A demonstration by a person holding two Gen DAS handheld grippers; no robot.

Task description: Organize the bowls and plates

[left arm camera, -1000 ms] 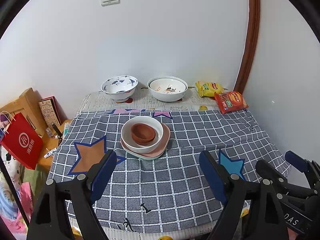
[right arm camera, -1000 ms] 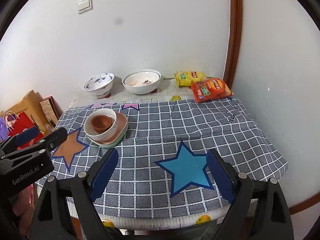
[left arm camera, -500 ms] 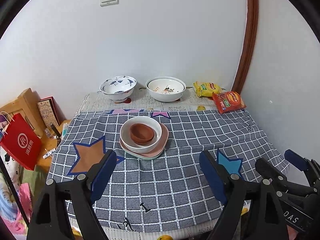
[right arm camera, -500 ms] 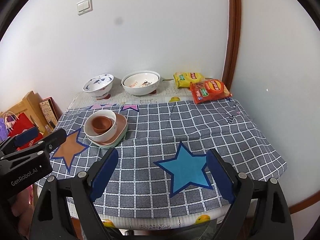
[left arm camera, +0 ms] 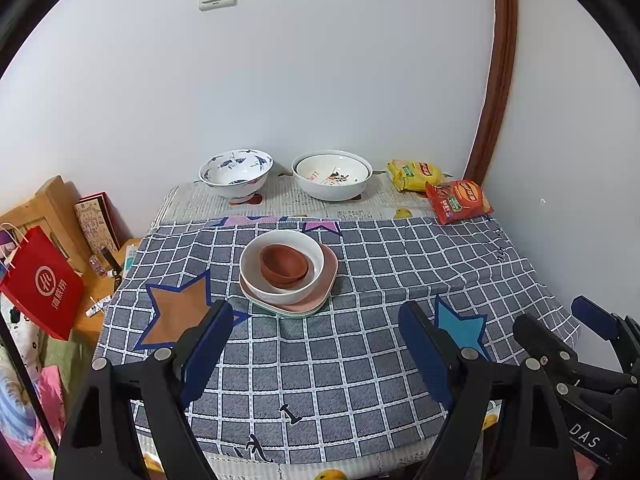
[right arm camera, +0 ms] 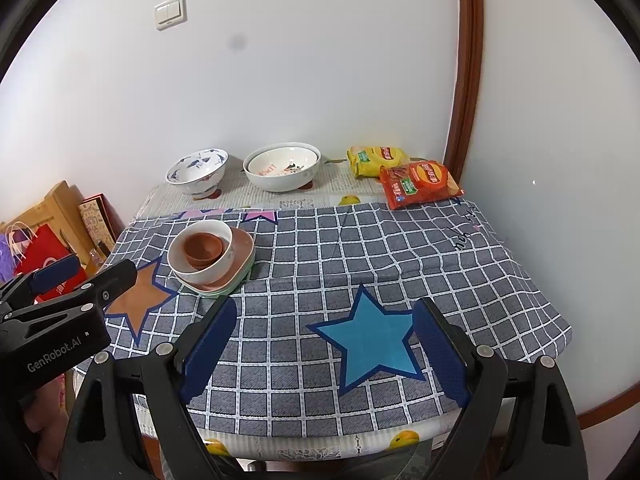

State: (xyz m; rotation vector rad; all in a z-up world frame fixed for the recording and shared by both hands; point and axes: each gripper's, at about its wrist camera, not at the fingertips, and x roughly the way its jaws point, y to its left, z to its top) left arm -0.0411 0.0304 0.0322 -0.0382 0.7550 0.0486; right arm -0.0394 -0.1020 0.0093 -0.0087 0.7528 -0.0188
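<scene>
On the checked cloth point(left arm camera: 360, 364) sits a stack: a brown bowl point(left arm camera: 284, 266) inside a white bowl point(left arm camera: 256, 284), on a pink plate point(left arm camera: 329, 270) over a green plate point(right arm camera: 240, 280). The stack lies just beyond my left gripper point(left arm camera: 314, 312), which is open and holds nothing. At the back stand a blue-patterned bowl point(left arm camera: 236, 174) and a printed white bowl point(left arm camera: 332, 178). My right gripper point(right arm camera: 325, 306) hovers open and empty over the blue star, right of the stack point(right arm camera: 202, 250). Each gripper shows at the edge of the other's view.
A yellow snack packet point(left arm camera: 416, 170) and a red one point(left arm camera: 458, 200) lie at the back right by the wall corner. Left of the table are a red paper bag point(left arm camera: 40, 284) and a wooden stand point(left arm camera: 52, 208). The table's front edge is right under both grippers.
</scene>
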